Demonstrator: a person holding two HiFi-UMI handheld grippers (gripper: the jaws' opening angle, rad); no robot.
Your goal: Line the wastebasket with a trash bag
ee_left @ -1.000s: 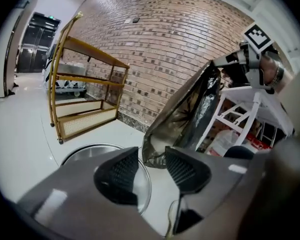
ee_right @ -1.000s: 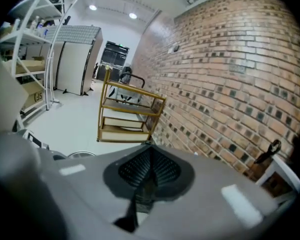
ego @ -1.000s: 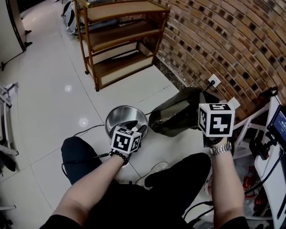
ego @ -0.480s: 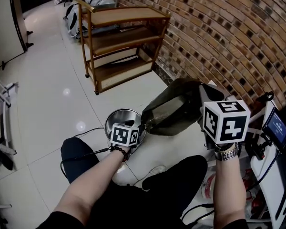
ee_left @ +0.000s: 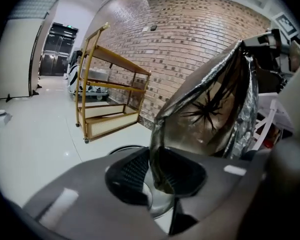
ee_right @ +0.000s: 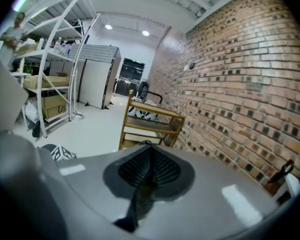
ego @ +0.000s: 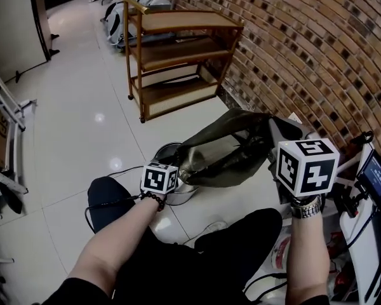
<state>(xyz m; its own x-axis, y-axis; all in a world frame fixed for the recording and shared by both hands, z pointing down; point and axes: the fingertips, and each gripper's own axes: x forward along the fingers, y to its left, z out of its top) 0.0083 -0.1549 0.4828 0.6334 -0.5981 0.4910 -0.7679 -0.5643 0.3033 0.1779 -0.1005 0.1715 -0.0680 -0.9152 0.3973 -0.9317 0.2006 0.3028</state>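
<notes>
Now the trash bag (ego: 225, 150) hangs stretched in the air across the middle of the head view, between the two claws. Its lower left end overlaps the right side of the steel wastebasket (ego: 166, 150), which stands on the white tiled floor (ego: 76, 126) at centre. Only the basket's left rim and a strip of its wall show; the film covers its inside. The left claw (ee_left: 157, 176) has just been closing and stands narrow, the bag's edge between its pads with a slit of gap beside one pad. The right claw (ee_right: 149, 170) is pinched tight on the bag's other edge. A wooden shelf cart (ego: 178, 49) stands at upper centre beside the brick wall (ego: 317, 56).
</notes>
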